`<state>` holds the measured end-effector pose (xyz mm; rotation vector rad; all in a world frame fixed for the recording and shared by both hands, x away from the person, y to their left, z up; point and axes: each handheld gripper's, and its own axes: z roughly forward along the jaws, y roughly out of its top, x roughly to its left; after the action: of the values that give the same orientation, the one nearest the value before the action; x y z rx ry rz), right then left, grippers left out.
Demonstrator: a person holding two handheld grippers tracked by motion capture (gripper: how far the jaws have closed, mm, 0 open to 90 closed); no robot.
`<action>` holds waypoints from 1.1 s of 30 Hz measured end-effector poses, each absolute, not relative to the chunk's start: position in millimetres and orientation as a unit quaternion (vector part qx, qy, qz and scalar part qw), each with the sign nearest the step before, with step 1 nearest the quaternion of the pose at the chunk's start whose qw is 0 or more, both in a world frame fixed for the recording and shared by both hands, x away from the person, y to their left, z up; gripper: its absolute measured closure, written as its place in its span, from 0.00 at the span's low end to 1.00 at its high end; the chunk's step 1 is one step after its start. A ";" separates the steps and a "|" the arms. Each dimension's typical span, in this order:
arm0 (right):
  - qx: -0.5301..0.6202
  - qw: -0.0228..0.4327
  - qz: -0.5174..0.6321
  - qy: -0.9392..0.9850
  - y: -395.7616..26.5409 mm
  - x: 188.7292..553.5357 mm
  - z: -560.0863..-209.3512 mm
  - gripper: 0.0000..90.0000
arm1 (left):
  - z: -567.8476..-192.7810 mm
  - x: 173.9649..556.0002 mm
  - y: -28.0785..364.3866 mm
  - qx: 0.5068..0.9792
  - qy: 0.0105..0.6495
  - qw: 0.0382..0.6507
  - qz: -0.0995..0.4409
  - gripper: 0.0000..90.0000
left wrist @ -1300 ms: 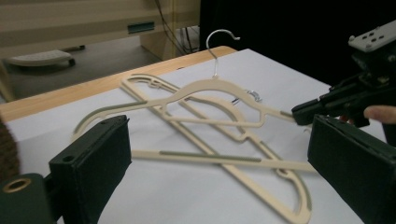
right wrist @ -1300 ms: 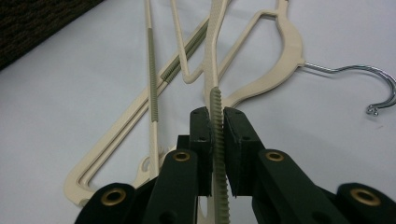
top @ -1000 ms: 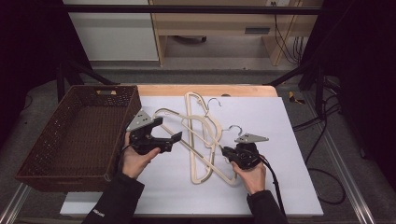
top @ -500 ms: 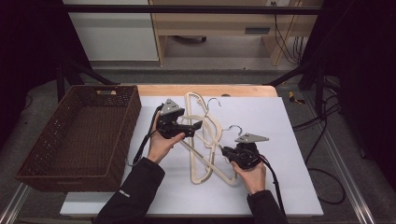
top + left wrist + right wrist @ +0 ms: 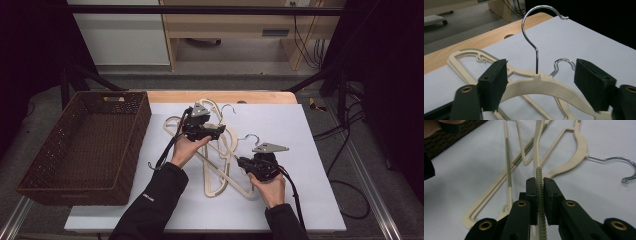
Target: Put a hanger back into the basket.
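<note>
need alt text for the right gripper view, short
The right hand-held gripper is shut on the ridged bar of a cream hanger, seen edge-on between its two black jaws. Beyond it, more cream hangers lie tangled on the white table, one with a metal hook pointing right.

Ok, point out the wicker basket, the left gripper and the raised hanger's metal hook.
wicker basket (image 5: 131, 150), high view, on its right wall.
left gripper (image 5: 220, 133), high view, between its fingertips.
hanger hook (image 5: 527, 40), left gripper view, on the wire's curved shank.
</note>
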<state>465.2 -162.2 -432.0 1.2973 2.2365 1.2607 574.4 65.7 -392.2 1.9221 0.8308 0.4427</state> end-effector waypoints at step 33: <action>0.421 0.117 0.466 0.769 -161.4 459.3 -426.0 0.86 | -378.6 559.4 63.3 0.809 0.303 0.462 0.201 0.99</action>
<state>459.3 -161.4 -426.0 1.2319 2.2518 1.3639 559.4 63.3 -378.6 1.9897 0.7450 0.4935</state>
